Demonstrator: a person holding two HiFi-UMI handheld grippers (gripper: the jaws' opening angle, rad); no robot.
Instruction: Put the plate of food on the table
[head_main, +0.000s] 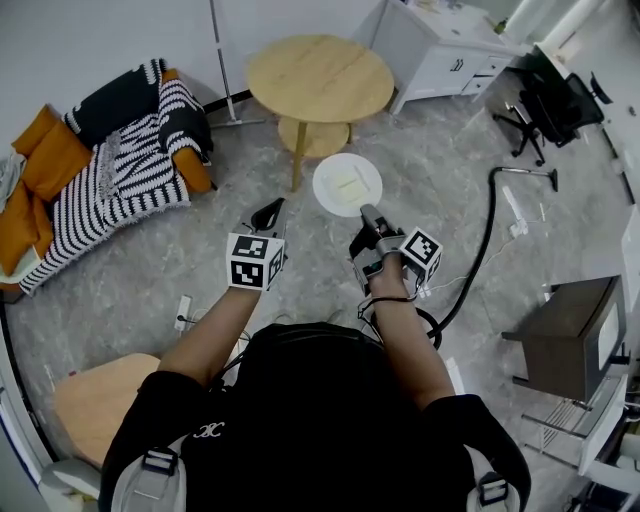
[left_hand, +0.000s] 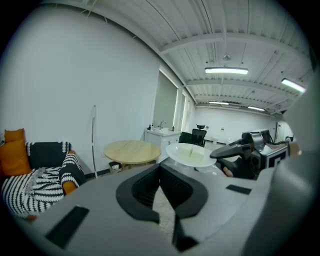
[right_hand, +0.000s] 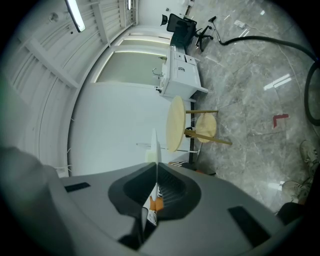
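The right gripper (head_main: 367, 214) pinches the plate (head_main: 330, 177) by its near rim — probably stiff, light and slippery, so the food (head_main: 349, 186) could slide. The table (head_main: 320, 75) lies ahead — the left gripper (head_main: 268, 213) is closed and empty.

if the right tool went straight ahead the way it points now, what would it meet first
Probably the round wooden table, which lies straight beyond the white plate that the right tool grips by its rim. Depth and height are unclear.
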